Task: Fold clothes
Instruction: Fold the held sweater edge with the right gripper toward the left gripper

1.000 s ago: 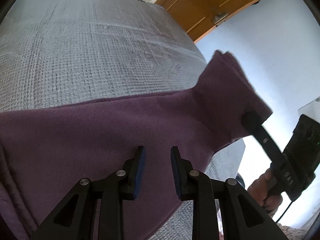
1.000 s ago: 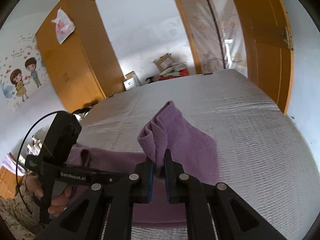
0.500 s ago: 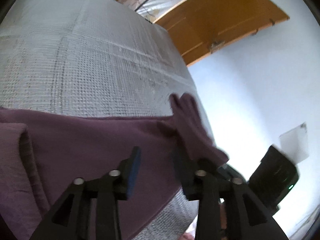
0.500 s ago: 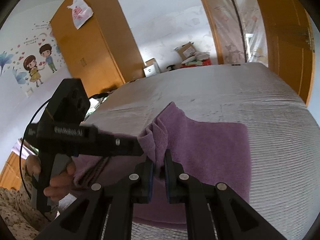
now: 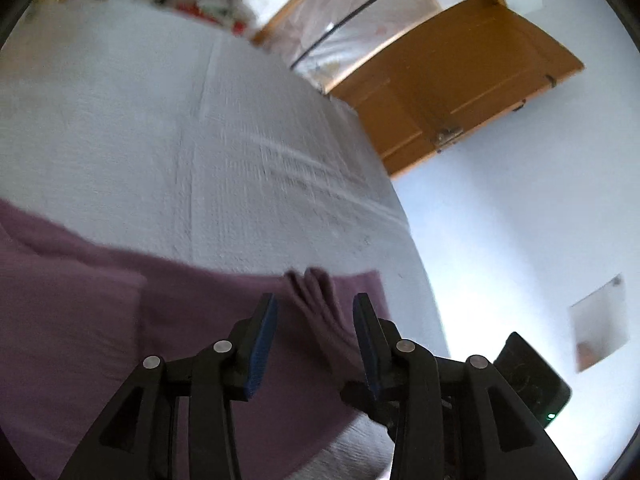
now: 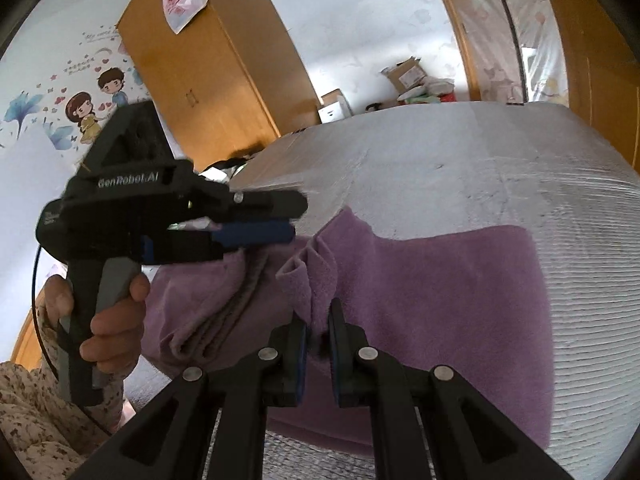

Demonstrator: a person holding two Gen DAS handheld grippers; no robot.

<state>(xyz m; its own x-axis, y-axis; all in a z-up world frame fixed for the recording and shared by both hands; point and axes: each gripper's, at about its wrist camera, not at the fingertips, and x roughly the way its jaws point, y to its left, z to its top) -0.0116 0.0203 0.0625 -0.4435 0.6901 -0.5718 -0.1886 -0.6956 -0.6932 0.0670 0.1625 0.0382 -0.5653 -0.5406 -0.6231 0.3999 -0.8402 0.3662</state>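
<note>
A purple garment (image 6: 440, 288) lies spread on the grey bed cover (image 6: 480, 176). My right gripper (image 6: 318, 320) is shut on a bunched corner of it (image 6: 304, 276), held up just above the cloth. In the left wrist view that raised corner (image 5: 316, 296) stands between the blue pads of my left gripper (image 5: 314, 320), which is open and not touching it. A folded edge (image 5: 80, 300) lies at the left. From the right wrist view, the left gripper (image 6: 296, 220) hovers above the garment's rolled left side (image 6: 208, 320), in a person's hand (image 6: 116, 320).
An orange wardrobe (image 6: 208, 76) stands behind the bed at the left, and an orange door (image 5: 460, 96) is at the right. Boxes and clutter (image 6: 416, 80) sit beyond the bed's far edge. A floral sleeve (image 6: 36, 416) is at the lower left.
The right gripper has carried the corner inward and lower over the garment. The left gripper has swung towards it, so the raised corner now sits between its open fingers.
</note>
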